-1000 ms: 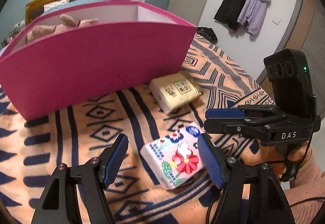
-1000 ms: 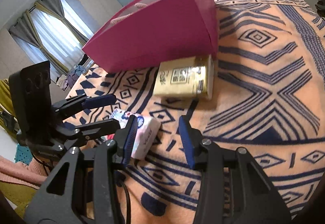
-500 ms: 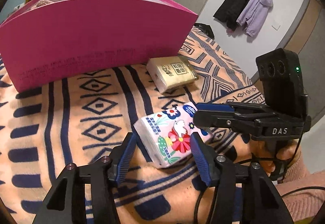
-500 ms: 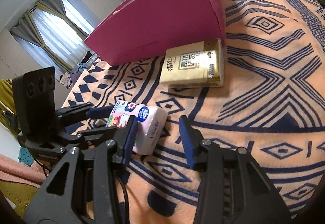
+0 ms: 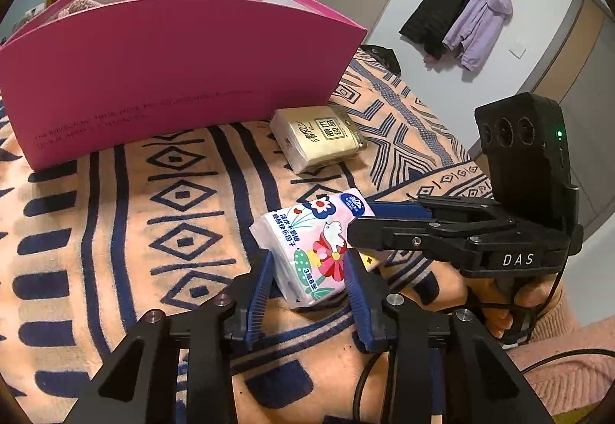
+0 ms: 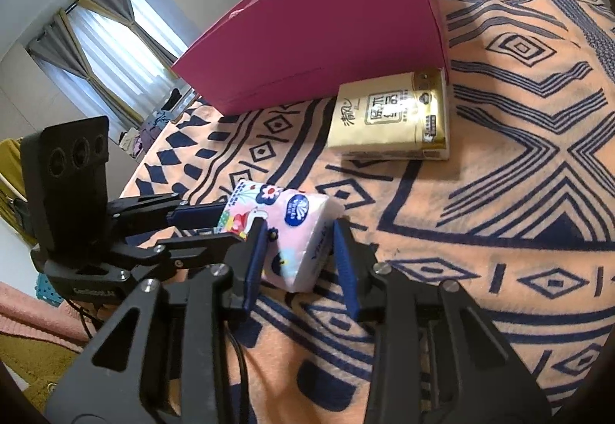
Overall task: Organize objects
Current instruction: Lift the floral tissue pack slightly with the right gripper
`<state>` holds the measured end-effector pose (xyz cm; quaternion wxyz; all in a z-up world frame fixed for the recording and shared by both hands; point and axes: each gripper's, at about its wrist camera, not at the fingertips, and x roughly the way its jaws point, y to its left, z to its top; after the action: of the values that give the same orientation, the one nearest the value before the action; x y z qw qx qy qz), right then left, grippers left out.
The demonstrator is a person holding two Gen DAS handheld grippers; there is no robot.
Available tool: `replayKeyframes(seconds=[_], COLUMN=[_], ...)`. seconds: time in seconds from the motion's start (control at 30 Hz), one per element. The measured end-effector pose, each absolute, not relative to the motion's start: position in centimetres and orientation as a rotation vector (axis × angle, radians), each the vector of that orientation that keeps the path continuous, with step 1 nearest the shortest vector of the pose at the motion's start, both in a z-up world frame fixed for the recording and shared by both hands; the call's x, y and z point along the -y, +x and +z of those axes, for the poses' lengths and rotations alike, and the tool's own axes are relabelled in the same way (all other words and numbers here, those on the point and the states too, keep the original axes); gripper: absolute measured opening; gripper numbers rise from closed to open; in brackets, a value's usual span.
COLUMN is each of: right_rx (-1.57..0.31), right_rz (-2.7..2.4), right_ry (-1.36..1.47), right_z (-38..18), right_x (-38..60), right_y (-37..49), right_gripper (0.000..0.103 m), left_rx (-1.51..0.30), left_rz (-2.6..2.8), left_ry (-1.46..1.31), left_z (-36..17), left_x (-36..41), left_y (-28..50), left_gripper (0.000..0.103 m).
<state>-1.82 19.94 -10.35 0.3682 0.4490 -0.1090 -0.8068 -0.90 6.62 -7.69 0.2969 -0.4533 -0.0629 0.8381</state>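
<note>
Tools both closing on the floral tissue pack (image 5: 313,251), which lies on the patterned bed blanket (image 5: 153,231). Left tool (image 5: 309,293): jaws narrowing, pack between them, pads at its flanks; firm contact not certain. Right tool (image 6: 298,256): same pack between its blue pads, small gaps visible. Judgement: let one tool take the pack squarely across its short width, lift level, then carry to the pink box (image 5: 173,70). Gold tissue pack (image 5: 319,139) rests just beside the box.
</note>
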Motion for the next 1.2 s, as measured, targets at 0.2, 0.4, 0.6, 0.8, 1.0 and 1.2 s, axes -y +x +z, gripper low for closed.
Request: replayKeyframes(seconds=[0.2,0.4,0.6,0.8,1.0,1.2], right_rx=[0.274,0.279,0.277,0.275,0.274,0.269], right_rz=[-2.091,-2.101,-2.107,-2.108,-2.110,-2.114], right_ry=[1.140,1.123,1.118,1.108,1.105,1.099], right_z=[-10.0,-9.7,-9.6,-9.2,-9.0,-8.7], right_x=[-19.6,-19.6,-19.6,-19.6,-19.5,-19.3], right_y=[-1.7,-1.6,-1.6,-1.6,-1.9,-2.2], right_gripper=[0.038,0.038,0.038,0.038,0.038,0.038], left_rx=[0.149,0.132,0.132,0.124,0.137,0.141], left_rz=[2.241,2.259,2.274,2.291,2.297,2.303], left_ry=[-1.195,-1.190,-1.191,-1.186,-1.181,-1.173], left_z=[-7.4,-7.2,-7.0,-6.9,-6.8,-6.6], left_x=[-7.0,-7.3,-7.5,-7.4,-7.2,-7.1], left_y=[-0.9,-1.1,-1.4,-1.4,-1.5,-1.6], left_gripper=[0.038,0.038,0.038,0.038,0.038,0.038])
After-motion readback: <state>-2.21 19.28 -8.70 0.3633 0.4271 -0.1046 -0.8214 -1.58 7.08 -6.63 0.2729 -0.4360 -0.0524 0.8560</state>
